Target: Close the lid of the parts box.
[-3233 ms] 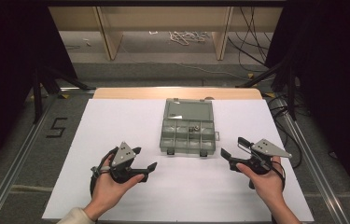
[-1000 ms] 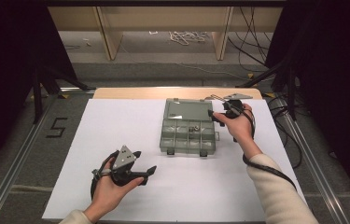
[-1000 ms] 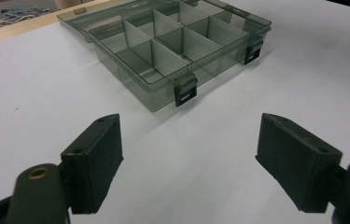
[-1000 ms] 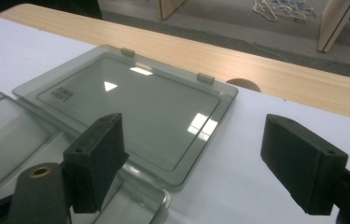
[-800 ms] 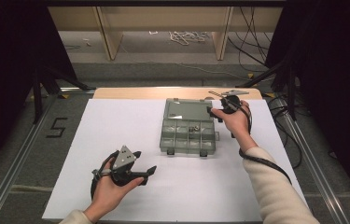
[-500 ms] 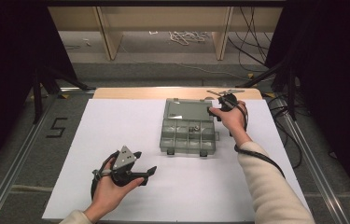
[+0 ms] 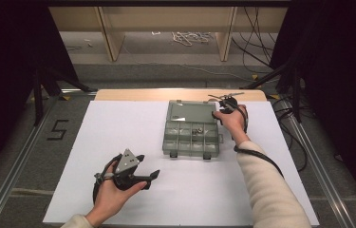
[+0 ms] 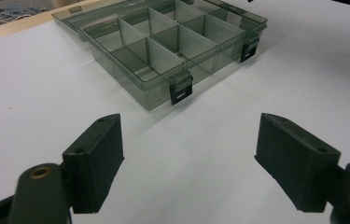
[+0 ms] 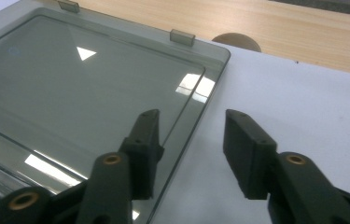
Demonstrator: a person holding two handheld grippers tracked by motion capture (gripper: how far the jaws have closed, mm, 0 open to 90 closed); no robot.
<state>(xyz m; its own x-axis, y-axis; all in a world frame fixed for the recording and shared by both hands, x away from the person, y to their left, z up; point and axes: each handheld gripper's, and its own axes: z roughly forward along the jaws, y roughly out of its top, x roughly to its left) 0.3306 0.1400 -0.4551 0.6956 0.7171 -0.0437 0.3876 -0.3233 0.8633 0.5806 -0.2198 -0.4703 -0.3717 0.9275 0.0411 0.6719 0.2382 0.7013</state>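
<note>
Reaching out to two o'clock, the right gripper [image 9: 189, 154], jaws narrowing astride the organizer's open lid [image 9: 98, 88] edge but unclenched, might slip off that thin plastic.

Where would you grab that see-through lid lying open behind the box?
Probably by its free side edge: the lid lies flat and thin on the white sheet, hinged to the compartment box. The right gripper, jaws just closing, straddles that edge from the side, one jaw over the lid and one beyond it.

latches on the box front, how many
2: both on the near wall of the box, one latch by the left corner, the other latch by the right.
</note>
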